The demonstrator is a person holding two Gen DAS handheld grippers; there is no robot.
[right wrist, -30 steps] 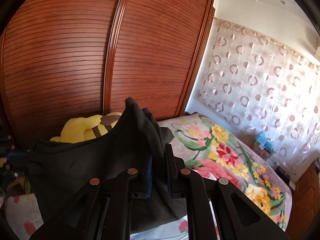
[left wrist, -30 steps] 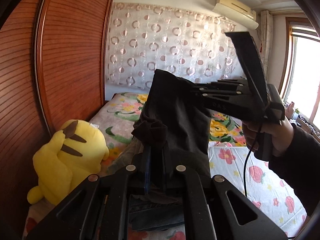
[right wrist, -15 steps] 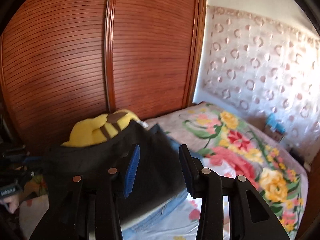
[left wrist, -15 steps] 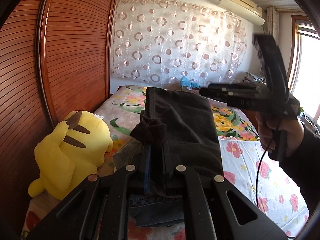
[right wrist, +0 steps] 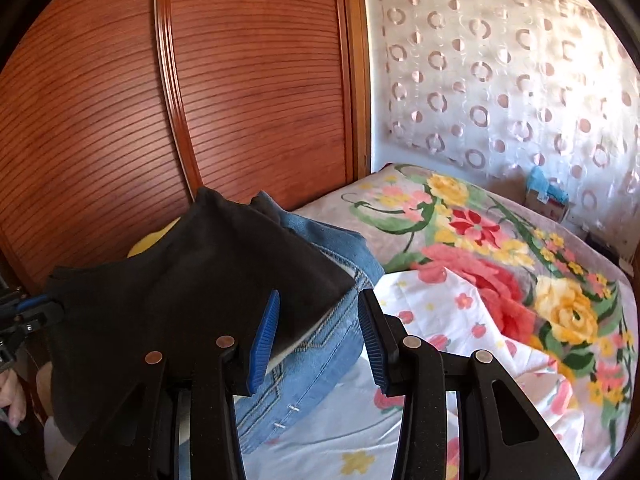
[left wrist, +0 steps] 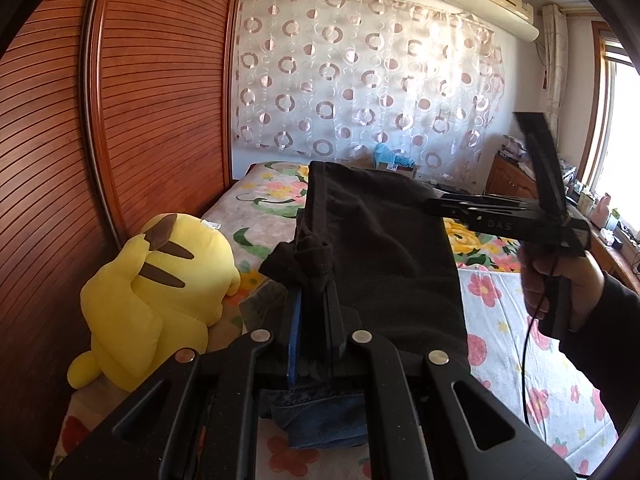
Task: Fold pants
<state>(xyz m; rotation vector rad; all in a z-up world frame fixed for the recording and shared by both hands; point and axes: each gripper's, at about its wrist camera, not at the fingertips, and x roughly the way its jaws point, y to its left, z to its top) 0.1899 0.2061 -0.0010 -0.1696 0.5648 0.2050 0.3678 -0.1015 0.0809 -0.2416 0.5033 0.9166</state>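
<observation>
My left gripper (left wrist: 310,308) clamps a bunched corner of the black pants (left wrist: 380,248), draped over folded jeans (right wrist: 320,340) and hiding them partly; my right gripper (right wrist: 316,320) gapes empty beside the pants.

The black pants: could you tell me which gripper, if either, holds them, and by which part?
The left gripper is shut on a bunched edge of the black pants; the right gripper is open, holding nothing.

Yellow plush toy (left wrist: 156,292), slatted wooden wardrobe (left wrist: 160,92), circle-patterned curtain (left wrist: 360,76), floral bedspread (right wrist: 500,248)
</observation>
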